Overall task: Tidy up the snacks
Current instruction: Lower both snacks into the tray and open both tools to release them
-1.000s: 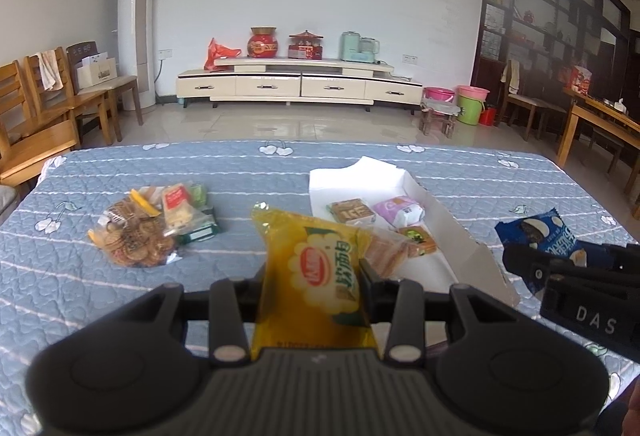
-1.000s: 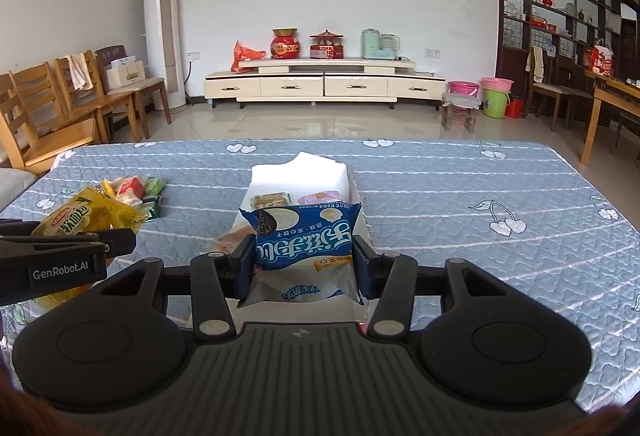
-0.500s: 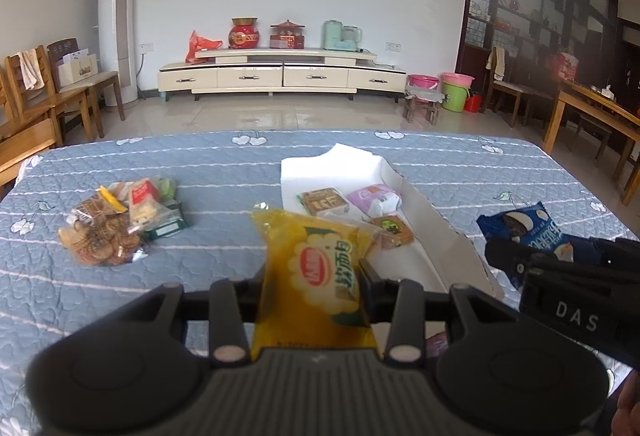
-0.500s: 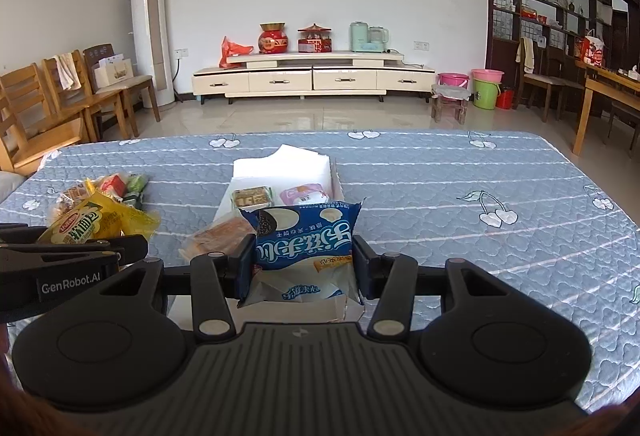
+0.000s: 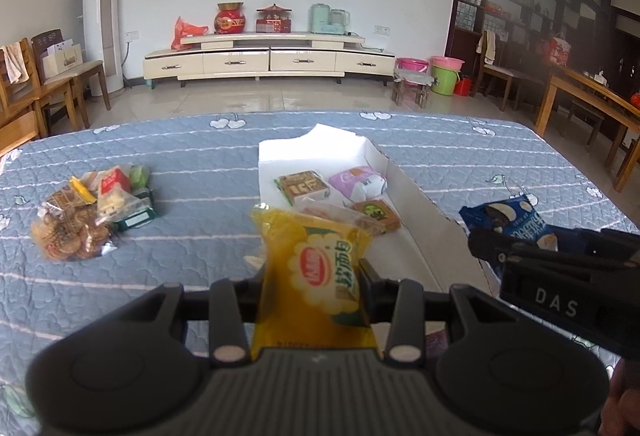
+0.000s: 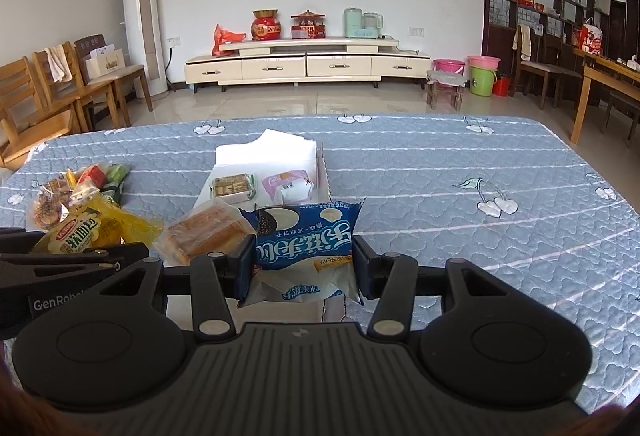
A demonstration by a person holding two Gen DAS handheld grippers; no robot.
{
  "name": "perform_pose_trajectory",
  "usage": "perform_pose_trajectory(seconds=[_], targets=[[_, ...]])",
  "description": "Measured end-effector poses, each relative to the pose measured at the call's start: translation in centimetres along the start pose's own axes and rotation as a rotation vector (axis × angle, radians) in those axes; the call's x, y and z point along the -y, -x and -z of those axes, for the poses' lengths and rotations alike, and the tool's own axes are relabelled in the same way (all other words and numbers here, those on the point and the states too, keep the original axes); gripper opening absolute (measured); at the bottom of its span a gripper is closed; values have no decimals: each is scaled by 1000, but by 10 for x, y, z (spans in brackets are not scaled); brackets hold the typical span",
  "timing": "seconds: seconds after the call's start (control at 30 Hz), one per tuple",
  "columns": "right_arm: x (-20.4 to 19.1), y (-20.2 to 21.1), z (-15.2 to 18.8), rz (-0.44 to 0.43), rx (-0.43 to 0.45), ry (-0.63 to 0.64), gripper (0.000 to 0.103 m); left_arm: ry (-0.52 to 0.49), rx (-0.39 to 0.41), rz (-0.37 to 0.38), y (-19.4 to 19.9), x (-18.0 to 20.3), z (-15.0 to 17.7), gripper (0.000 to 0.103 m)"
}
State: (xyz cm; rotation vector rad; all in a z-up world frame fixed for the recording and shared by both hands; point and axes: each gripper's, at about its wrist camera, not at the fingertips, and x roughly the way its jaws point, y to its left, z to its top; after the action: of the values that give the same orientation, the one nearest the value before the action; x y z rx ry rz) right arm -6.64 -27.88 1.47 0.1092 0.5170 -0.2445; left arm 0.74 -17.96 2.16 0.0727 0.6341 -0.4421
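Matte black plastic throughout — each hand-held gripper, left and right, has a ribbed body, two round side discs and silver screws; white "DAS" and "GenRobot" lettering marks their sides.

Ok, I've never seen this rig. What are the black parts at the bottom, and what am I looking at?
Those are two handheld grippers, each with its own camera looking along its fingers. The left view shows the left gripper clamping a yellow packet; the right view shows the right gripper clamping a blue packet. Each gripper also appears at the edge of the other's view. Ahead, on the blue quilt, a white box holds several snacks. A snack pile lies to its left.
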Motion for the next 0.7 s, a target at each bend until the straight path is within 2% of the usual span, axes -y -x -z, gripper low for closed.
perform_pose_trajectory(seconds=[0.7], targets=[[-2,-44,-6,-27,-57,10,62,18,-43,55,-27,0,2,40]])
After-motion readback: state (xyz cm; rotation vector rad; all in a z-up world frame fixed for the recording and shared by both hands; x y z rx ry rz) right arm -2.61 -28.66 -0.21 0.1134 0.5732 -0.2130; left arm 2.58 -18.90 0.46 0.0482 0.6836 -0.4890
